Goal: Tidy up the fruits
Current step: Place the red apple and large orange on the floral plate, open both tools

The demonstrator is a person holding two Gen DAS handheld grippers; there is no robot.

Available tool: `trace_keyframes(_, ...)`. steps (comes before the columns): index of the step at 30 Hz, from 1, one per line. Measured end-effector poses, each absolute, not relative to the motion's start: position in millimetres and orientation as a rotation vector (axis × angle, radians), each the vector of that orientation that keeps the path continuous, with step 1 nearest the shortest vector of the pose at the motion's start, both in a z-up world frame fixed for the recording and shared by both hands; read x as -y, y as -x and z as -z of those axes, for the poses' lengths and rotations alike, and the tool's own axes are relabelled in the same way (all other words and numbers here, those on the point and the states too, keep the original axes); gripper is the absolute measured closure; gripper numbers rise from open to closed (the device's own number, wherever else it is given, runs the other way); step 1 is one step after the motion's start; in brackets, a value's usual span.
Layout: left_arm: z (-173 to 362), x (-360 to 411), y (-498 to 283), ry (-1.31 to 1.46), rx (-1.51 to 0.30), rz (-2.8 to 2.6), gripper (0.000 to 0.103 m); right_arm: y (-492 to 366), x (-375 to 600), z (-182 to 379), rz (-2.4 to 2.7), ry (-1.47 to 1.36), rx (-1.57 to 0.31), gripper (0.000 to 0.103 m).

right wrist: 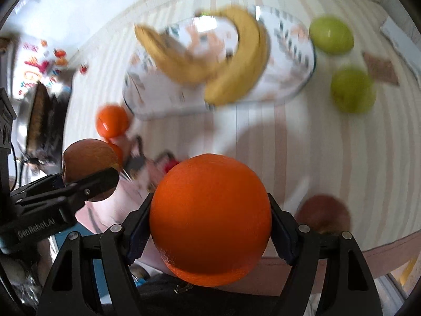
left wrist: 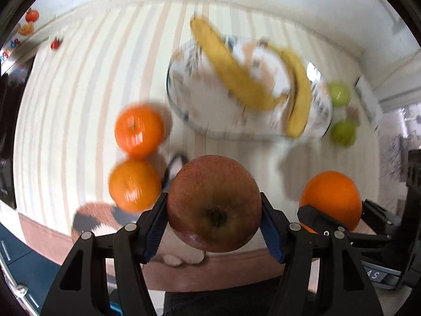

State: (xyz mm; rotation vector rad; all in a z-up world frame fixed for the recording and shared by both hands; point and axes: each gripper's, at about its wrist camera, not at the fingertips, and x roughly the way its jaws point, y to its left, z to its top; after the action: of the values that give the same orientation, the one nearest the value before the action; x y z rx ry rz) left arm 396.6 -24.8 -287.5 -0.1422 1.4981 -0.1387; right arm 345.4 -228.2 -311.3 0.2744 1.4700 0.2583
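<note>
My left gripper (left wrist: 214, 217) is shut on a red-brown apple (left wrist: 214, 202) and holds it above the table's near edge. My right gripper (right wrist: 210, 227) is shut on an orange (right wrist: 210, 218); that orange also shows at the right of the left wrist view (left wrist: 332, 197). The held apple also shows in the right wrist view (right wrist: 88, 160). A glass bowl (left wrist: 189, 100) (right wrist: 294, 79) with two bananas (left wrist: 229, 65) (right wrist: 244, 60) stands ahead. Two oranges (left wrist: 139, 130) lie left of the bowl, two green apples (right wrist: 352, 90) right of it. Another red apple (right wrist: 325, 214) lies near the right gripper.
The round table (left wrist: 79, 92) has a striped cloth and a brown rim. A brown card (right wrist: 380, 68) lies past the green apples. A calico cat (left wrist: 100, 217) sits below the table's near edge. Fridge magnets (right wrist: 47, 60) show far left.
</note>
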Motion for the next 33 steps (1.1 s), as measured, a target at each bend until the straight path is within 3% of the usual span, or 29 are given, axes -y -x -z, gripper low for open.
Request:
trace_keyframes(5, 274.5, 9.5, -452.2, 0.223, -1.478, 0.134, 0.041, -397.2, 229.0, 286.9, -0.27, -0.205, -1.387, 0.023)
trace_keyframes(13, 319.0, 2.6, -518.0, 0.318, -1.613, 0.096, 0.041, -484.3, 195.4, 298.2, -0.28, -0.088, -1.362, 0.023)
trace_keyframes(21, 343.1, 7.8, -540.0, 0.292, -1.671, 0.067, 0.041, -515.1, 184.4, 320.0, -0.249, -0.04, -1.387, 0.023)
trace_keyframes(33, 367.7, 27.4, -533.6, 0.206, -1.699, 0.062, 0.041, -528.0, 264.4, 338.6, -0.061, -0.062, -1.398, 0.023)
